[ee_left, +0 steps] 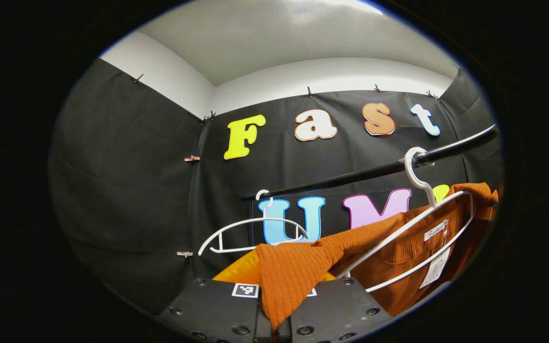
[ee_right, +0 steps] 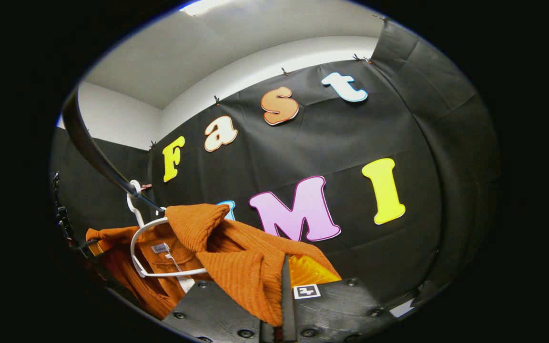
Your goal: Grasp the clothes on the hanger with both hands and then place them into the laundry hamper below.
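Left gripper view shows, nearest, the left gripper [ee_left: 274,318] pinching a fold of the orange ribbed sweater [ee_left: 293,274]; in the right gripper view the right gripper [ee_right: 279,314] is likewise closed on the knit's other shoulder. Beyond both, the sweater hangs partly off its white hanger [ee_left: 439,216], hooked on the black rail [ee_left: 379,169] at right, an empty hanger [ee_left: 250,233] farther left. Soft, light and stretchy, it looks likely to snag, so shoulder folds seem the sound hold.
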Demonstrator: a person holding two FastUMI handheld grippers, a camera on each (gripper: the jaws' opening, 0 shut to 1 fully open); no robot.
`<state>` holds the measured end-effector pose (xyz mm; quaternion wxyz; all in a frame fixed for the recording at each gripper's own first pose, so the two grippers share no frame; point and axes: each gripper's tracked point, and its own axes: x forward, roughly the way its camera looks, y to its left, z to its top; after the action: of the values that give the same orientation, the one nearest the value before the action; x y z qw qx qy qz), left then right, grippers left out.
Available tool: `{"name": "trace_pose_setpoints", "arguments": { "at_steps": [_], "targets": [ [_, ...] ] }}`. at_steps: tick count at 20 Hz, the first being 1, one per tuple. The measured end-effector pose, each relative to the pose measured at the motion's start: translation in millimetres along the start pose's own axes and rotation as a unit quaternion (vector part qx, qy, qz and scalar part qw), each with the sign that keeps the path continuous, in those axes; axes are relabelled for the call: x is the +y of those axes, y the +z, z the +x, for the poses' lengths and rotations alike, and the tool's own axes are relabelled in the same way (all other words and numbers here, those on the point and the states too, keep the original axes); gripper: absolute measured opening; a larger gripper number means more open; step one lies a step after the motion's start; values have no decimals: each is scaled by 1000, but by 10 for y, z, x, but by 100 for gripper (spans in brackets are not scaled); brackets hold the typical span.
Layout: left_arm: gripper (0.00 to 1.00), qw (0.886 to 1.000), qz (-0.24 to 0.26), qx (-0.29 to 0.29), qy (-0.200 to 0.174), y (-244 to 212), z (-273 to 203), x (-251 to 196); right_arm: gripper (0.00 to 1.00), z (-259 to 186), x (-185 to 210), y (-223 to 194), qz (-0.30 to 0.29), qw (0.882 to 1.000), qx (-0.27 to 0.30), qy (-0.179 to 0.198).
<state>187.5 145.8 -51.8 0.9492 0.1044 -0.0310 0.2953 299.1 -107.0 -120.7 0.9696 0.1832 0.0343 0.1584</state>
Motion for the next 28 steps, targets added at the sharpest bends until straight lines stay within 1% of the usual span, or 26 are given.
{"name": "trace_pose_setpoints", "arguments": {
  "at_steps": [2,4,6,8,9,12,15,16,17,18,19,21,22,23,25,26,28],
  "targets": [
    [10,1000,19,-5,-9,10,126,-3,14,-29,10,80,-1,1000,-6,4],
    [9,999,32,-1,-16,-42,286,15,14,-60,36,153,44,999,-13,12],
    [9,999,10,14,-33,-153,402,-40,14,-77,21,212,60,998,-18,10],
    [9,998,-14,33,-49,-264,475,-74,14,-120,63,267,55,998,-22,12],
    [9,998,-17,40,-55,-316,523,-84,14,-141,118,302,59,998,-25,19],
    [9,994,-21,69,-83,-549,664,-191,14,-160,117,356,70,997,-30,18],
    [9,989,-26,99,-109,-816,682,-312,14,-116,73,347,77,996,-31,16],
    [9,988,-27,102,-116,-860,663,-344,14,-76,22,323,99,995,-29,13],
    [9,986,-33,106,-124,-919,636,-359,13,-37,-2,316,133,991,-27,13],
    [9,984,-45,113,-133,-969,629,-371,13,-1,1,333,161,986,-28,14],
    [9,980,-63,122,-145,-1009,647,-386,14,41,-4,340,171,985,-28,16],
    [9,969,-107,141,-175,-1099,676,-382,14,150,-14,316,164,986,-22,22],
    [9,961,-131,151,-190,-1148,683,-378,14,186,-13,301,168,985,-11,28],
    [9,952,-156,162,-206,-1210,669,-396,14,228,-9,282,181,983,1,38],
    [9,938,-197,175,-226,-1319,647,-463,14,280,-15,138,230,971,49,51],
    [10,934,-206,182,-230,-1394,622,-496,14,297,-20,66,261,961,62,59],
    [10,931,-208,196,-225,-1570,592,-540,14,354,-7,48,324,941,61,72]
  ]
}}
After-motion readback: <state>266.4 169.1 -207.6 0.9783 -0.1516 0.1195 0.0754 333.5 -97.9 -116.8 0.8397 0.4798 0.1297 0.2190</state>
